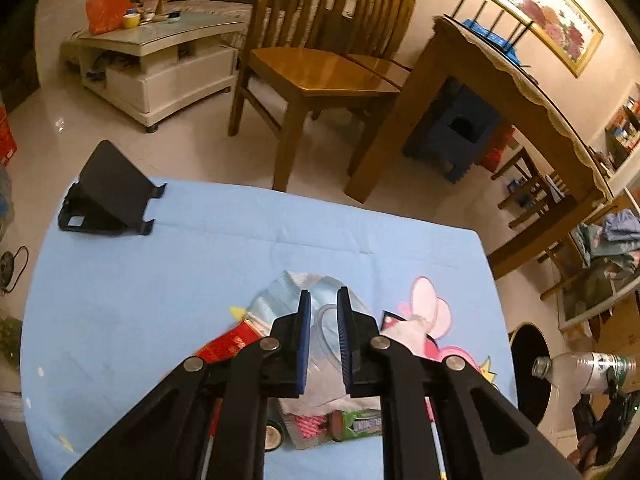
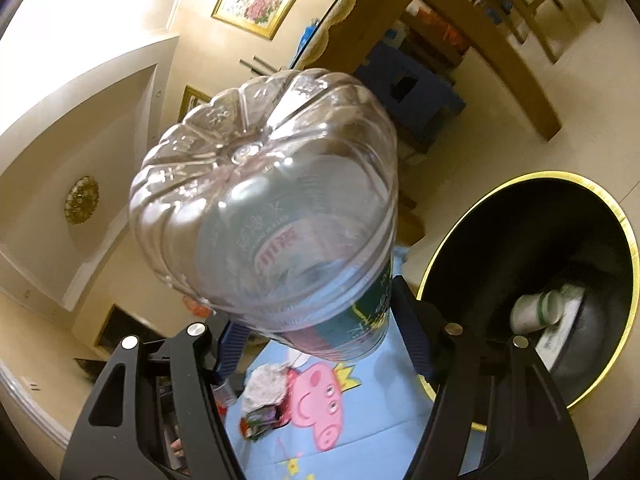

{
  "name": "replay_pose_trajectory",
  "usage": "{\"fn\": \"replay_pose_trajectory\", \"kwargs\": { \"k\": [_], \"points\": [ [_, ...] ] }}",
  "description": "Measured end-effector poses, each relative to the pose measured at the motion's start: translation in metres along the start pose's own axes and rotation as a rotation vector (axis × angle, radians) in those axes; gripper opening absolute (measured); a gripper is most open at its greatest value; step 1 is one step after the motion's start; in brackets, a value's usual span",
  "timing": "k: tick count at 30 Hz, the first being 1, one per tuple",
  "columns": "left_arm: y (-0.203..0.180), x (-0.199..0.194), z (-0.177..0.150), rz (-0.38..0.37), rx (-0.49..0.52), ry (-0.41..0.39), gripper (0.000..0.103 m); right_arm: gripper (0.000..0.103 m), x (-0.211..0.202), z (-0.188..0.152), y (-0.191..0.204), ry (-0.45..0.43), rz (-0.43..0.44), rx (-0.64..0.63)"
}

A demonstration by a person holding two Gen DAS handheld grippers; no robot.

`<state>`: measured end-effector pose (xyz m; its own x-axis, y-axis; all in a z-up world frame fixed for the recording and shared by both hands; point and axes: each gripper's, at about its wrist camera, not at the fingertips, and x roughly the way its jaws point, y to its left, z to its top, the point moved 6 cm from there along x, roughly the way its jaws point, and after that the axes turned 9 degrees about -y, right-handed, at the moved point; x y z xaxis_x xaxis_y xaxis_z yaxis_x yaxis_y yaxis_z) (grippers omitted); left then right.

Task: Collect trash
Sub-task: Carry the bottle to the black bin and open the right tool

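Ahead of the left gripper a phone stand (image 1: 108, 192) sits far-left on the blue cloth (image 1: 200, 248); wooden chairs (image 1: 316, 68) stand beyond.

Left gripper (image 1: 323, 300): matte black linkage arms with triangular cut-outs are carrying two flat fingers (image 1: 305, 320) faced with ribbed blue pads. Four round silver pivot pins are showing across the arms, two on each side of the blue pads. Right gripper (image 2: 320, 320): the same black arms, triangular cut-outs, silver pins and ribbed blue pads are showing. No cables or markings are showing on either unit.
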<state>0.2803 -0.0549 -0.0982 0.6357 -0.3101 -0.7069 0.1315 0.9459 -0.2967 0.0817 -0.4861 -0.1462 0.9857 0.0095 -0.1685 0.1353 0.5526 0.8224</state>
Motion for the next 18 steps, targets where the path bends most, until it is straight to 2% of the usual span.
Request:
{"fn": "replay_pose_trajectory", "kwargs": {
  "k": [4, 6, 9, 11, 13, 14, 16, 18],
  "points": [
    [-0.036, -0.004, -0.001, -0.049, 0.048, -0.001, 0.009, 0.066, -0.015, 0.014, -0.006, -0.084, -0.16, -0.112],
    [-0.065, -0.006, -0.003, -0.086, 0.084, -0.003, 0.009, 0.066, -0.018, 0.014, -0.007, -0.097, -0.224, -0.16],
    [-0.107, -0.006, -0.01, -0.128, 0.139, 0.005, 0.008, 0.066, -0.013, 0.009, -0.012, -0.076, -0.326, -0.221],
    [-0.144, -0.004, -0.017, -0.166, 0.182, 0.015, 0.008, 0.068, -0.002, 0.001, -0.023, -0.02, -0.429, -0.264],
    [-0.174, 0.001, -0.026, -0.201, 0.217, 0.027, 0.008, 0.076, 0.005, -0.002, -0.033, 0.016, -0.489, -0.279],
    [-0.19, 0.004, -0.032, -0.215, 0.235, 0.033, 0.008, 0.079, 0.002, -0.001, -0.035, 0.007, -0.491, -0.274],
    [-0.226, 0.011, -0.048, -0.244, 0.283, 0.055, 0.008, 0.096, -0.014, 0.007, -0.03, -0.071, -0.484, -0.263],
    [-0.258, 0.019, -0.065, -0.268, 0.335, 0.072, 0.008, 0.097, -0.03, 0.014, -0.027, -0.14, -0.487, -0.262]
  ]
}}
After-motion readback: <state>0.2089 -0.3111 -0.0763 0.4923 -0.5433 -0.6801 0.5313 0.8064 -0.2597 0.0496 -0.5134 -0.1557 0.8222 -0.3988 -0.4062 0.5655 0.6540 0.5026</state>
